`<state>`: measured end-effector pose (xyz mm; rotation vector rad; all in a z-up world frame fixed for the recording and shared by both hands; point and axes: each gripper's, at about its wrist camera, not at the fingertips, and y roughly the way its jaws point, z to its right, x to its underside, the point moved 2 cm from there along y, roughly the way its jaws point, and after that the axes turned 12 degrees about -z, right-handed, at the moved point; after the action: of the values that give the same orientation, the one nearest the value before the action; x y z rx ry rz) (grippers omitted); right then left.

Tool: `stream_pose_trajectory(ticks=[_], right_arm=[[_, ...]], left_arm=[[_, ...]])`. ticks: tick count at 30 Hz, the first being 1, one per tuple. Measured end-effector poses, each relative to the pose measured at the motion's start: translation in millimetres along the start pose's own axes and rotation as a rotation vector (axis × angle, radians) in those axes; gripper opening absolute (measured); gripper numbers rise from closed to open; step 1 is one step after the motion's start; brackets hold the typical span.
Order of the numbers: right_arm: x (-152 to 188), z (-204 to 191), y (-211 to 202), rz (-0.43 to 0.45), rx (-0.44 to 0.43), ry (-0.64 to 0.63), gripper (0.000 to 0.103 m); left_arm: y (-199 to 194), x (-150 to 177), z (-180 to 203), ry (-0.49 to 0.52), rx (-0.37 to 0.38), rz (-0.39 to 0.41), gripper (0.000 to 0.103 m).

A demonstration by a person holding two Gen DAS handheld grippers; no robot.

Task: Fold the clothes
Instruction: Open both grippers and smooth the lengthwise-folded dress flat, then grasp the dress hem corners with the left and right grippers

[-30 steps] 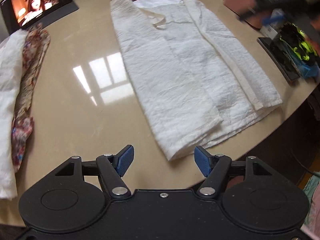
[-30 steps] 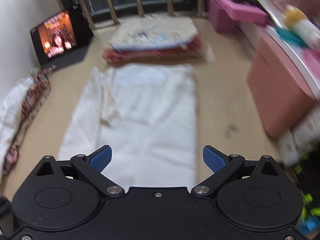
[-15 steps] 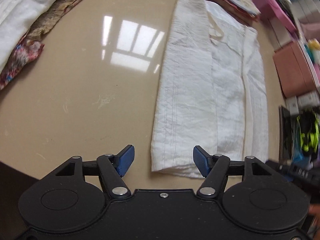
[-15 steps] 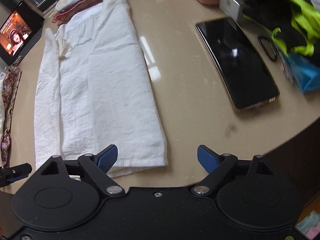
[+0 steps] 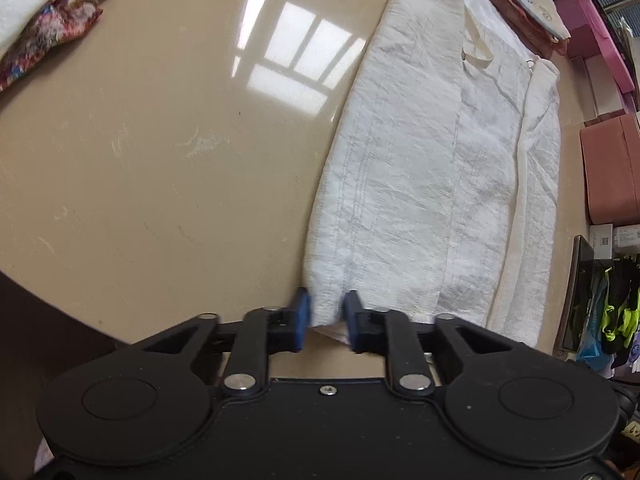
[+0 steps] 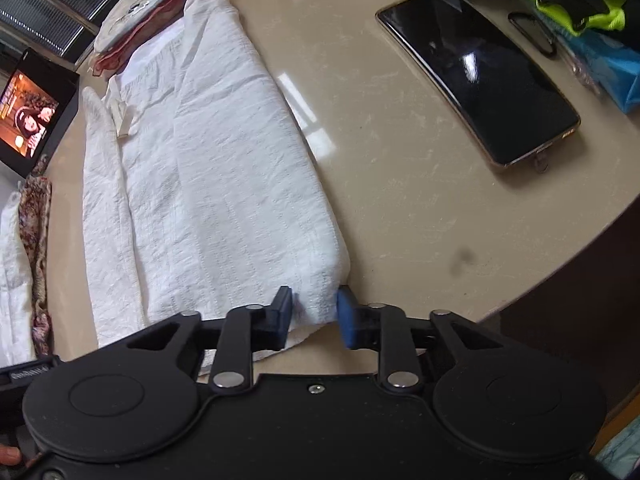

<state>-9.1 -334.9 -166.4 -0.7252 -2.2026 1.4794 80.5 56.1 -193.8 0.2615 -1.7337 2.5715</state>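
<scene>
- The white garment's 2 near corners are pinched by the just-closed left tongs and right tongs.
- The hem is presumably gripped for folding lengthwise across the desk.

The long white folded garment is a crinkled, matt woven cloth with stitched rib lines and a rough, puckered surface. Under it, the beige round tabletop looks like polished stone or laminate, glossy enough to mirror a window, with faint scuffs. The black slab-shaped phone has a smooth, glossy glass face and a metallic rim. The left gripper and right gripper are matt black plastic with shiny metal pivot pins and blue textured pads.
</scene>
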Motion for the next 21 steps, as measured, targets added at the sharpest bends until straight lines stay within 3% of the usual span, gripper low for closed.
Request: stream_pose_trajectory(ticks=[2,4,16,18,19,20,21], right_arm=[[0,2,1,-0.01,-0.006,0.014,0.006],[0,3,0,-0.012,-0.012,0.026,0.004],[5,-2,-6,-0.113,-0.05,0.014,0.003],[9,-5,-4,-0.124,-0.036,-0.029,0.01],[12,-8,-6,-0.112,-0.008,-0.068,0.022],[14,-13,-10,-0.091,0.031,-0.131,0.045],[17,-19,-15,-0.063,0.068,-0.204,0.057]], left_arm=[[2,-1,-1,-0.023,0.01,-0.013,0.005],[0,-1,2,-0.018,0.009,-0.017,0.004],[-17,5,5,0.075,-0.047,-0.055,0.004],[-19,9,5,0.132,-0.062,-0.044,0.007],[-21,11,8,0.176,-0.089,-0.033,0.015],[-22,13,10,0.221,-0.116,-0.021,0.031],[-24,16,15,0.292,-0.164,-0.002,0.041]])
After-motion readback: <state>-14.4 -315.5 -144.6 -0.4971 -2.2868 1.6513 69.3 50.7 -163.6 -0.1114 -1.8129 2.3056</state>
